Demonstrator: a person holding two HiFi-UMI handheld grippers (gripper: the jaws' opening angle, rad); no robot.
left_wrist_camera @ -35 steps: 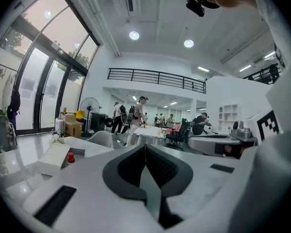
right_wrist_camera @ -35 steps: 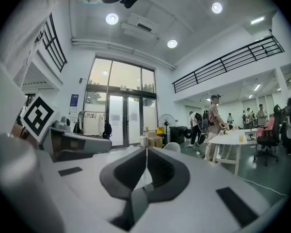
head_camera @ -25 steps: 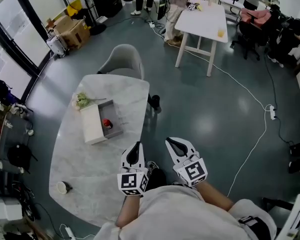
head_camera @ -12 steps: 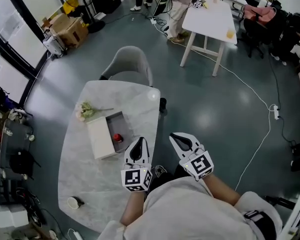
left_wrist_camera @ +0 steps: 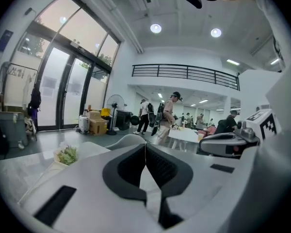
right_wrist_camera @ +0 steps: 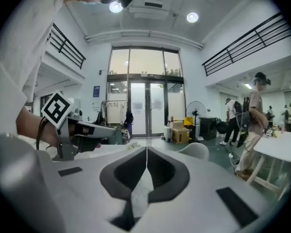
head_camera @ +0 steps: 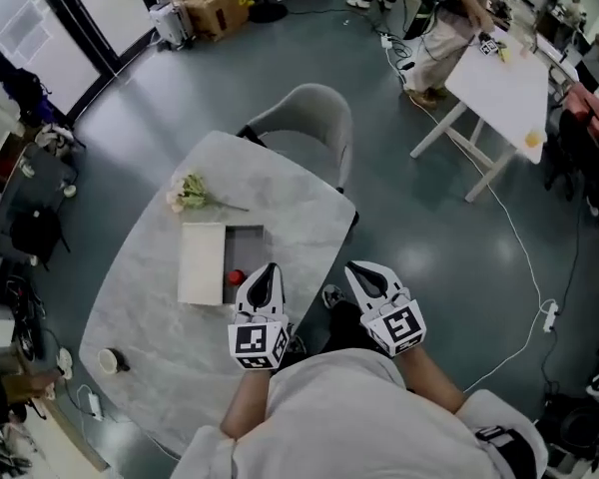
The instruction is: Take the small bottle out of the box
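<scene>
An open grey box (head_camera: pixel 246 242) lies on the marble table (head_camera: pixel 140 287), its white lid (head_camera: pixel 202 263) folded out to the left. Inside it, near the front, sits the small bottle with a red cap (head_camera: pixel 236 278). My left gripper (head_camera: pixel 263 276) hovers just right of the box, shut and empty, its tips close to the bottle. My right gripper (head_camera: pixel 364 274) is held past the table's near edge over the floor, shut with nothing in it. Each gripper view shows its jaws (left_wrist_camera: pixel 145 147) (right_wrist_camera: pixel 146 152) pressed together.
A small bunch of flowers (head_camera: pixel 189 194) lies behind the box. A cup (head_camera: pixel 108 361) stands at the table's left end. A grey chair (head_camera: pixel 304 128) is tucked in at the far side. A white table (head_camera: pixel 504 83) and people stand farther off; a cable (head_camera: pixel 514 247) runs over the floor.
The view has swung round the table, so the box now lies straight ahead of my left gripper. Both grippers stay shut and side by side.
</scene>
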